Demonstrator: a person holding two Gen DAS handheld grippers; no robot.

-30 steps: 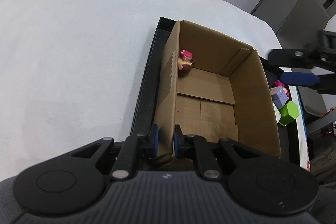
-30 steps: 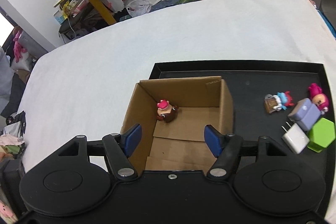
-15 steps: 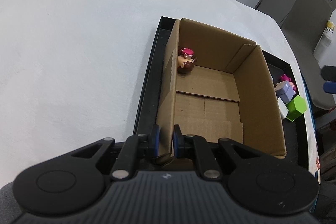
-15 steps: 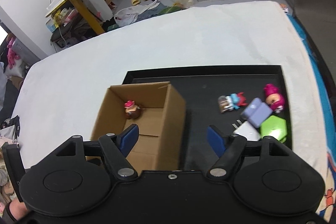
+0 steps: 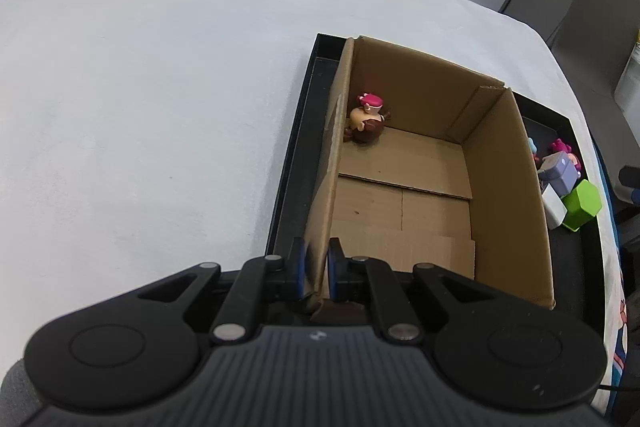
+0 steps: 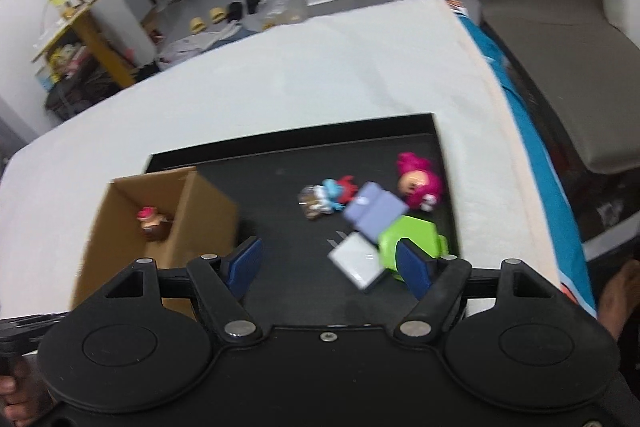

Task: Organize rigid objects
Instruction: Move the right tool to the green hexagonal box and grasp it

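An open cardboard box (image 5: 504,187) stands on the left part of a black tray (image 5: 292,187). My left gripper (image 5: 316,267) is shut on the box's near left wall. A small pink-hatted figurine (image 5: 366,125) lies in the box's far corner. My right gripper (image 6: 328,263) is open above the tray (image 6: 280,167), to the right of the box (image 6: 204,211), with nothing between its fingers. Just ahead of it lie a white charger (image 6: 358,261), a green hexagonal block (image 6: 412,239), a purple block (image 6: 374,211), a blue-and-red figure (image 6: 326,197) and a pink-haired doll (image 6: 418,183).
The tray rests on a white cloth-covered table (image 5: 160,107). A grey chair (image 6: 560,27) stands past the table's right edge. Shelves, slippers and clutter sit on the floor beyond the far edge. The green block (image 5: 582,203) lies close to the tray's right rim.
My right gripper has swung right, from over the box to over the bare tray beside the loose toys, and its jaws have widened a little. My left gripper stays clamped on the box wall.
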